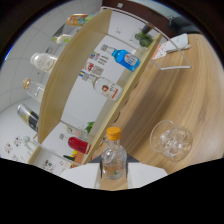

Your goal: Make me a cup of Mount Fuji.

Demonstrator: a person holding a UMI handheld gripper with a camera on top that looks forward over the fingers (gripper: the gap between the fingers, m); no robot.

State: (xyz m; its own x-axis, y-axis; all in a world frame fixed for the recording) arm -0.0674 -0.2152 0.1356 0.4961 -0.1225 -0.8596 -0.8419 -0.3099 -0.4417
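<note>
The whole scene sits tilted, and the wooden shelf unit serves as the anchor. On its far left, against the white tiled wall, stand a pale round-bellied bottle, a small clear glass bottle below it, and a dark bottle with a silver band lower still. Inside the unit, on the white back panel, a bottle with a red cap and red label lies across one compartment, and a blue bottle sits in the compartment above it. Near the unit's lower end a red can or bottle rests beside a bit of green foliage.

Just to the right of the shelf unit's lower end, a small clear bottle with an orange cap stands between the gripper fingers, whose pale tips close in against its lower body from both sides; the grip looks narrow and seated on the glass.

Further right of the unit, on the wooden counter, sits a clear glass holding ice cubes, apart from the bottle. Beyond it, near the unit's top end, a clear acrylic stand rests on the counter.
</note>
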